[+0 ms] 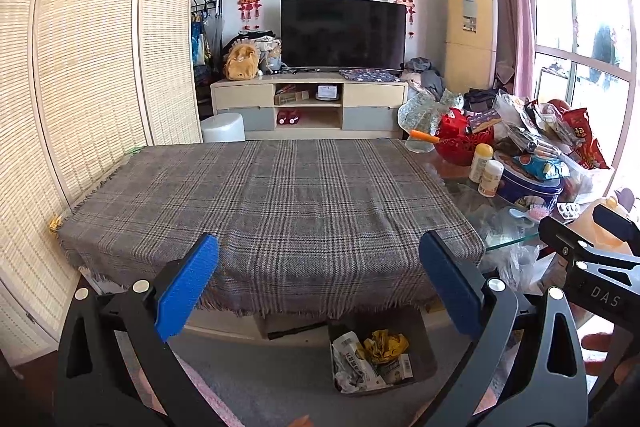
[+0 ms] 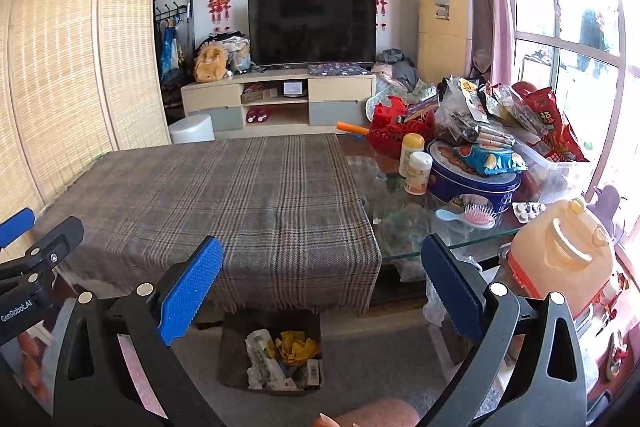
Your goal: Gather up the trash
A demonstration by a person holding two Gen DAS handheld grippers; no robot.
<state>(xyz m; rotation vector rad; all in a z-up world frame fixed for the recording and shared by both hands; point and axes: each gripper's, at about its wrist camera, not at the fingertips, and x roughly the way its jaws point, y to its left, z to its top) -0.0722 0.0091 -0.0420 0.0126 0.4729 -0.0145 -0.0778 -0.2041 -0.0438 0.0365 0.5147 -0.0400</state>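
Observation:
A dark bin (image 1: 420,355) stands on the floor in front of the table and holds crumpled trash: a white wrapper (image 1: 352,359) and a yellow wrapper (image 1: 386,345). The bin also shows in the right wrist view (image 2: 236,351) with the same trash (image 2: 284,359). My left gripper (image 1: 320,283) is open and empty, held above the bin at the table's front edge. My right gripper (image 2: 322,287) is open and empty, to the right of the left one. The plaid cloth (image 1: 272,199) on the table bears nothing.
The table's glass right part (image 2: 384,167) carries snack bags (image 2: 548,123), a blue tin (image 2: 472,183), two bottles (image 2: 416,171), a red basket (image 2: 400,131) and a hairbrush (image 2: 468,217). An orange jug (image 2: 560,259) stands at right. A bamboo screen (image 1: 80,67) stands at left.

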